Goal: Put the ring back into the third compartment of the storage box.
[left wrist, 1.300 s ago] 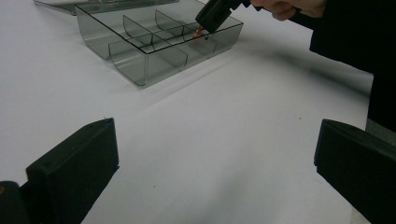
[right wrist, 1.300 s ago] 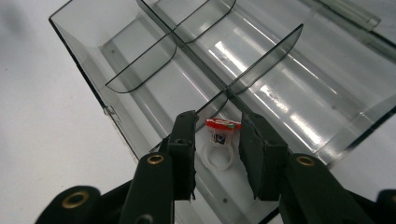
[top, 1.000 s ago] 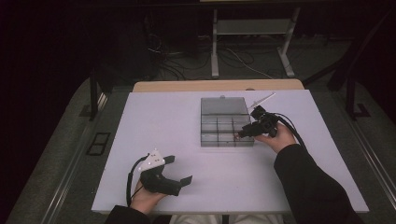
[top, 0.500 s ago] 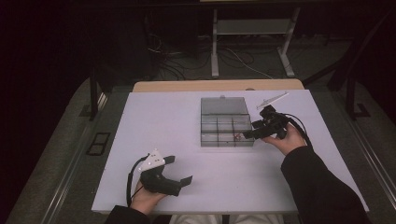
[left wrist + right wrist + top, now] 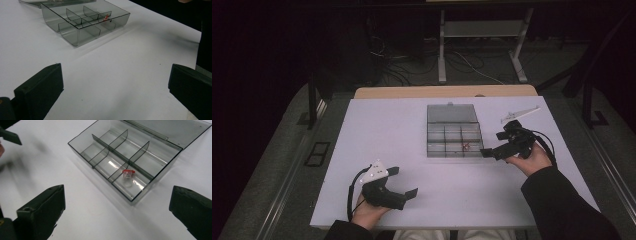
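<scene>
A clear smoky-grey compartment box (image 5: 454, 134) lies open at the middle of the bench (image 5: 377, 130), its lid folded flat behind it. Thin dividers split it into small cells; one near-right cell holds a small clear piece with a red top (image 5: 128, 174). The bench is plain white, with a tan board edge at its far side. Beyond it the room is dark, with cables and a metal stand's legs on the floor. The right hand-held gripper (image 5: 496, 148) has drawn back from over the box to just beside its right edge, jaws wide apart and empty. The left hand-held gripper (image 5: 404, 187) stays near the front edge, also wide open, holding nothing.
</scene>
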Demonstrator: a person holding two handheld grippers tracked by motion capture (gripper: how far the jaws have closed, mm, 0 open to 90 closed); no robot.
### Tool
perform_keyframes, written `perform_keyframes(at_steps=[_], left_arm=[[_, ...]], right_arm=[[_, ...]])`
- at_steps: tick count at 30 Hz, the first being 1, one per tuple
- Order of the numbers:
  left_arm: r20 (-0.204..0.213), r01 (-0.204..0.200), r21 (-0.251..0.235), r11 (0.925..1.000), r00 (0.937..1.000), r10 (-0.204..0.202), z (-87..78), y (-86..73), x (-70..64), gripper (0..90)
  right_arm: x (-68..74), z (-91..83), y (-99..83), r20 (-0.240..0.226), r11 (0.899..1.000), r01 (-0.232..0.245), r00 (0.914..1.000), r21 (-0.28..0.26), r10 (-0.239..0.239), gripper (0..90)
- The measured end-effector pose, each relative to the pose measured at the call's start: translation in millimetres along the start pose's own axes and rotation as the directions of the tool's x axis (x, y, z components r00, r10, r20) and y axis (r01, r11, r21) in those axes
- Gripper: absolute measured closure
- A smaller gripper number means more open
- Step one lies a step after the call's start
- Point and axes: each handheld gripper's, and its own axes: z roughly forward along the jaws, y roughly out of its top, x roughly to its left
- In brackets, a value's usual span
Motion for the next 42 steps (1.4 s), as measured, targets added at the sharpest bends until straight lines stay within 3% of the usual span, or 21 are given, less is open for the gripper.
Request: perform_keyframes(at_steps=[12,37,42], left_arm=[[-0.003,0.001,0.002,1.0000,1.0000,-0.001,0.1,-0.1,-0.1,0.0],[-0.008,-0.001,0.006,1.0000,1.0000,0.001,-0.5,-0.6,0.0,0.0],[-0.008,-0.004,0.008,1.0000,1.0000,0.004,-0.6,-0.5,-0.2,0.0]], right_arm=[[11.1,-20.6,-34.9,-0.002,0.999,0.006,1.0000,-0.048,-0.006,0.4],[15.0,-21.7,-113.2,0.025,0.990,-0.032,0.9991,-0.140,0.036,0.4],[15.6,-18.1,-123.7,0.028,0.990,-0.024,0.9992,-0.137,0.028,0.4]])
